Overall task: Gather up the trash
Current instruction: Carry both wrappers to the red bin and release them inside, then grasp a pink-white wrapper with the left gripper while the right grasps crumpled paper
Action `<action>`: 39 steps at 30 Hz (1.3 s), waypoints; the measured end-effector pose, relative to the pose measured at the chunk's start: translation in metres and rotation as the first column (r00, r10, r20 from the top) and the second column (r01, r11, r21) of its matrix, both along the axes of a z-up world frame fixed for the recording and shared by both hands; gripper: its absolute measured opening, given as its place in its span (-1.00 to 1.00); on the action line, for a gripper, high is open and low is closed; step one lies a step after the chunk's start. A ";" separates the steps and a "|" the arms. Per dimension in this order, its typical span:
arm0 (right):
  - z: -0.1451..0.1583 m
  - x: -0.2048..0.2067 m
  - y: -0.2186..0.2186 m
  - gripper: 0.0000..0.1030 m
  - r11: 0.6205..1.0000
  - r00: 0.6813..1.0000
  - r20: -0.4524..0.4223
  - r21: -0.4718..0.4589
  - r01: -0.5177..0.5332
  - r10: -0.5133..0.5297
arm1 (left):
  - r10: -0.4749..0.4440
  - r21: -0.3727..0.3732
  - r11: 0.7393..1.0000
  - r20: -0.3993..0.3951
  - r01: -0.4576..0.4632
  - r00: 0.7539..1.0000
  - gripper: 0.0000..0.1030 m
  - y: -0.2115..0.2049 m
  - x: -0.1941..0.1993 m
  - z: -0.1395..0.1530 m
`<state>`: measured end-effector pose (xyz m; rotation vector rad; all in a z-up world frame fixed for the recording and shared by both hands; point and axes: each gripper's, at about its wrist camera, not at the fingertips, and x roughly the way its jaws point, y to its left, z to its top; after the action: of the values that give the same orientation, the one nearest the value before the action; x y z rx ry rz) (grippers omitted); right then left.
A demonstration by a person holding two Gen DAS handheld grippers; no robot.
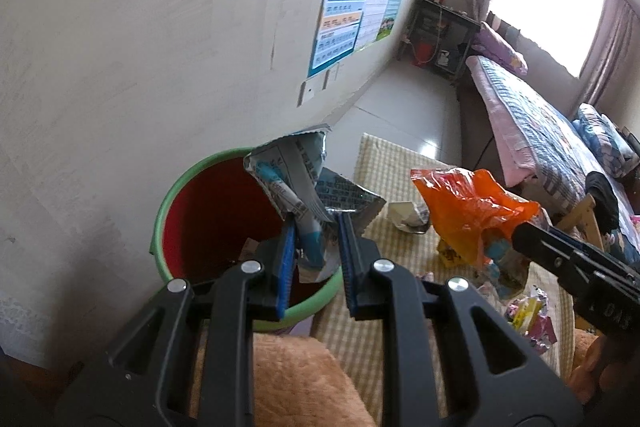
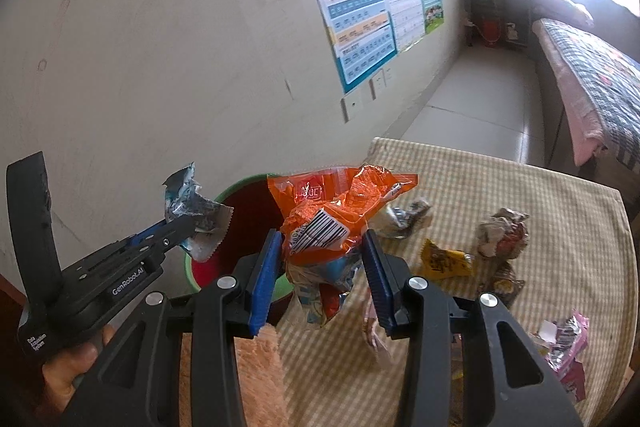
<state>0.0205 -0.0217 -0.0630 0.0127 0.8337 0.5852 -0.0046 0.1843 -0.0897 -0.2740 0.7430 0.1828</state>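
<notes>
Step in hand: carrying to bin. Left hand-held gripper [image 1: 316,227] clamped on crumpled blue-grey foil wrapper [image 1: 292,179], over red green-rimmed plastic bucket [image 1: 208,211]. Right hand-held gripper [image 2: 320,251] pinches orange plastic snack bag [image 2: 336,215] beside the rim. Next: release inside; table [image 2: 540,195] litter remains.

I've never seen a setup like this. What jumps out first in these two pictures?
Two hand-held grippers, each clutching rubbish: the left gripper pinches a crumpled blue-and-silver wrapper over a red bucket with a green rim, and the right gripper holds a bright orange wrapper beside it. More crumpled wrappers lie scattered on the checked tablecloth, with colourful charts on the wall behind.
</notes>
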 end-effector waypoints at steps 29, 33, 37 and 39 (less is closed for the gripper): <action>-0.030 0.047 0.055 -0.21 0.997 0.990 -0.113 0.024 -0.076 0.079 | 0.097 -0.024 0.995 -0.121 -0.100 0.988 -0.61 0.053 0.019 -0.040; -0.033 0.060 0.070 -0.20 0.993 0.980 -0.172 0.080 -0.089 0.102 | 0.110 -0.034 0.993 -0.145 -0.116 0.983 -0.61 0.065 0.025 -0.049; -0.035 0.067 0.082 -0.10 0.987 0.972 -0.200 0.123 -0.104 0.128 | 0.110 -0.034 0.993 -0.165 -0.117 0.980 -0.40 0.068 0.030 -0.056; -0.036 0.069 0.084 -0.08 0.985 0.969 -0.209 0.136 -0.103 0.130 | 0.114 -0.025 0.992 -0.162 -0.120 0.980 -0.24 0.069 0.031 -0.056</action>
<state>0.0895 0.0626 -0.0985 0.1449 1.0140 0.7561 0.0262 0.2530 -0.1453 -0.3396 0.8909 0.3066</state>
